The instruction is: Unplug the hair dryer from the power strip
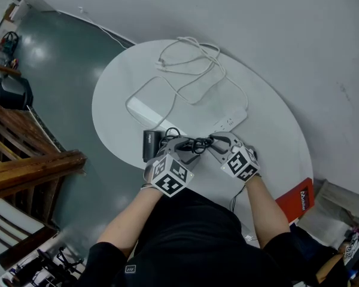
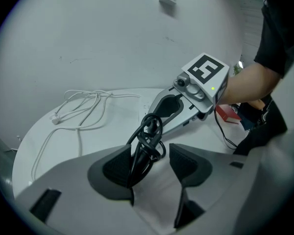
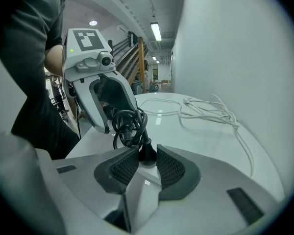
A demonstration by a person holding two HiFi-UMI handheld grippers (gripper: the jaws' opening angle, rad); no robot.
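Right tongs (image 3: 147, 158) clamped on black plug (image 3: 146, 151), left tongs (image 2: 152, 156) wide apart — coiled cord (image 2: 150, 131) between (unpinched)

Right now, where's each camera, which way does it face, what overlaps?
Head view: on the person's head, facing steeply down at the round table; both forearms, left gripper and right gripper show.
Left gripper view: on the left gripper, looking along its open jaws, black cord between them, toward the right gripper and wall.
Right gripper view: on the right gripper, jaws shut on the black plug, facing the left gripper and the person's torso.
Shared: all three show the black cord and white cable.
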